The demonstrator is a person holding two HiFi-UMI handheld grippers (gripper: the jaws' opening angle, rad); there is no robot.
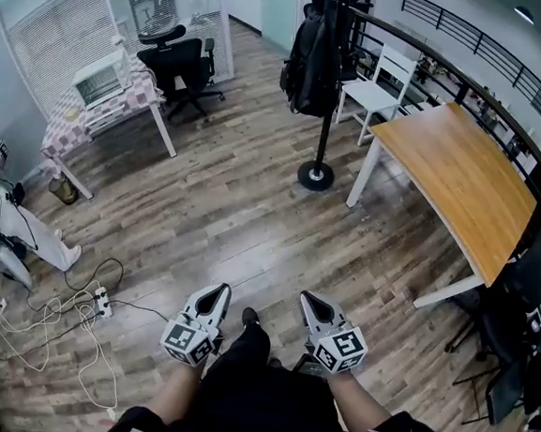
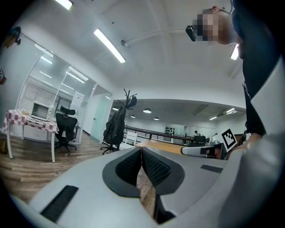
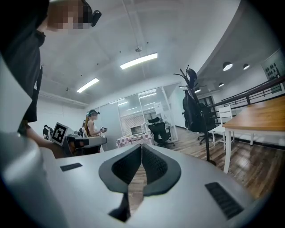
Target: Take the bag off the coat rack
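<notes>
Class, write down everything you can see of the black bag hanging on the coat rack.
The bag is black and looks like soft fabric, shaped like a long, full backpack. It hangs upright from the upper part of the coat rack, resting against the dark pole, with its bottom well clear of the wooden floor. Nothing but the rack appears to touch it.

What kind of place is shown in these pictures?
Most likely an open office: a black office chair, a long wooden desk beside a railing, and a glass partition with blinds. A dark bag hangs on a coat rack.
</notes>
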